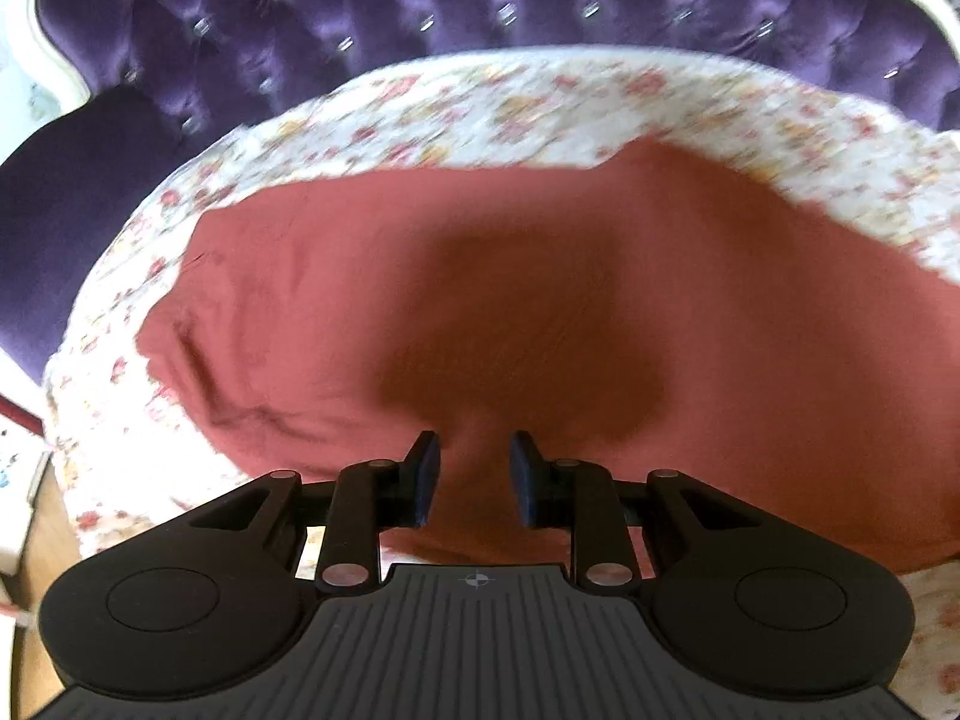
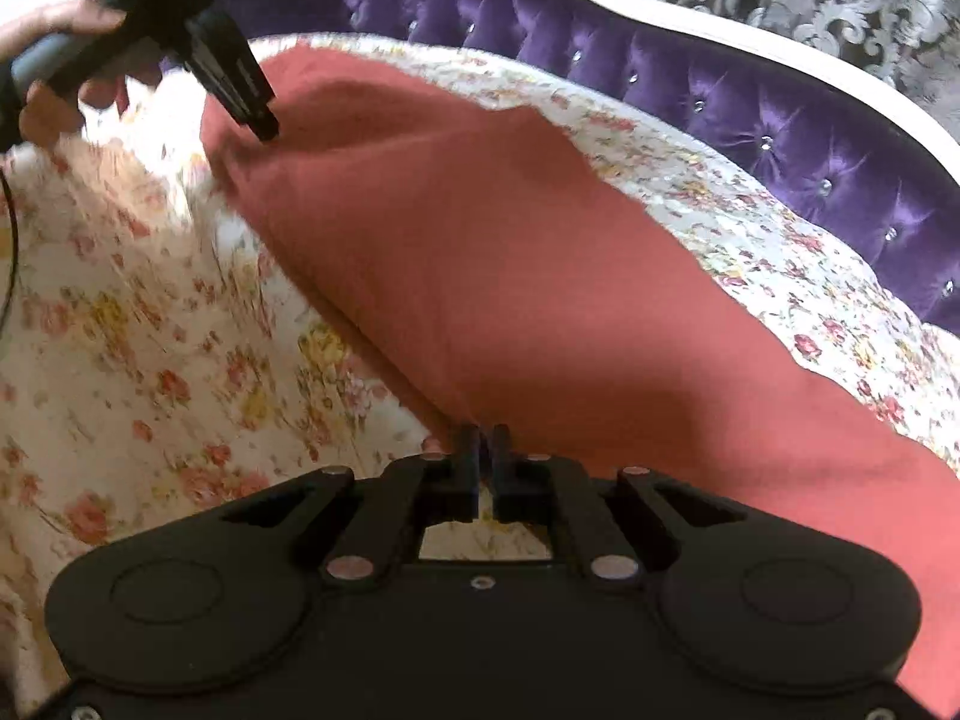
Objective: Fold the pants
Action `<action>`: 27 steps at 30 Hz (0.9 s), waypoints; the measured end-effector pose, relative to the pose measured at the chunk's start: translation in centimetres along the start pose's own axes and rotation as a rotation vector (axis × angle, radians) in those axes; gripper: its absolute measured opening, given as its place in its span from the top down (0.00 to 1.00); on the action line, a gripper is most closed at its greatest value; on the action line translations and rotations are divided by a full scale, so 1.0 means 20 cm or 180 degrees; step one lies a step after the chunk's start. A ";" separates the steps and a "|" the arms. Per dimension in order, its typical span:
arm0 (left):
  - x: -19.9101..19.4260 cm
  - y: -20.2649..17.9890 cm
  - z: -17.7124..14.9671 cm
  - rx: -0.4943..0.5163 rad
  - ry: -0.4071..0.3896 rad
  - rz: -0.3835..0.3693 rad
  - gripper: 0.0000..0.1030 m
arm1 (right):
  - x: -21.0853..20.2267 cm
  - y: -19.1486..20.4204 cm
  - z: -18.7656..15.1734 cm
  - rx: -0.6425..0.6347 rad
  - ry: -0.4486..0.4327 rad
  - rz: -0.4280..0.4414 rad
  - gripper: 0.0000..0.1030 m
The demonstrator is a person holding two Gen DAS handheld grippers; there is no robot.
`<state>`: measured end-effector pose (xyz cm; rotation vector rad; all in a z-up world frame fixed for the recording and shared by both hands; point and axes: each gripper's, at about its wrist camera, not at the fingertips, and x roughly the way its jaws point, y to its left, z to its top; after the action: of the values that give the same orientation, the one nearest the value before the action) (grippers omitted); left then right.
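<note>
The pants [image 2: 528, 276], a rust-red pair, lay spread across the floral bedspread [image 2: 156, 324], running from the near corner toward the purple tufted headboard [image 2: 750, 120]. The right gripper [image 2: 485, 450] had its jaws clenched on the near edge of the cloth. The left gripper [image 1: 474, 477], in its own view, hovered above the fabric with its jaws standing apart and nothing between them. From the right-hand view, the tip of that left gripper [image 2: 264, 129] seemed to press into the far end of the pants, though I could not tell whether it truly had any cloth.

To my eye the risk was a lopsided fold: with only one end firmly pinched, a pull would likely drag the whole garment along the slippery-looking spread rather than turn it over, and the loose end might bunch. Wrinkles near the left edge [image 1: 198, 360] could be trapped inside the fold. The grip also looked thin, so the layers might slip out.

The headboard curved close behind, limiting room to carry cloth that way, and a dark cable [image 2: 9, 252] trailed at the left side.
</note>
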<state>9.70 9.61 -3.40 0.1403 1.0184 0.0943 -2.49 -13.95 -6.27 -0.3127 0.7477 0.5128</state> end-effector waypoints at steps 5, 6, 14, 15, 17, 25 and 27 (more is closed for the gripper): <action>-0.05 -0.23 0.02 0.0124 -0.0049 -0.0383 0.75 | -0.14 -0.21 -0.06 0.0640 -0.0069 -0.0251 0.79; -0.05 -0.28 0.02 0.0166 -0.0040 -0.0450 0.75 | -0.16 -0.26 -0.07 0.0789 -0.0061 -0.0352 0.78; -0.01 -0.58 -0.10 0.0465 0.0113 -0.0720 0.75 | -0.43 -0.82 -0.32 0.2103 0.0024 -0.1420 0.64; -0.01 -0.59 -0.11 0.0500 0.0066 -0.0678 0.75 | -0.46 -0.89 -0.36 0.2278 0.0080 -0.1503 0.64; -0.02 -0.61 -0.12 0.0558 0.0031 -0.0632 0.75 | -0.52 -1.02 -0.44 0.2622 0.0188 -0.1595 0.64; -0.02 -0.60 -0.12 0.0499 0.0096 -0.0661 0.74 | -0.63 -1.27 -0.71 0.3480 0.0328 -0.1471 0.62; -0.01 -0.61 -0.10 0.0511 0.0100 -0.0640 0.74 | -0.63 -1.27 -0.73 0.3526 0.0295 -0.1355 0.62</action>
<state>7.99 -2.25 -6.22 0.1823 1.0659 -0.1691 -4.70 -45.75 -5.29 0.5385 0.9174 -0.3539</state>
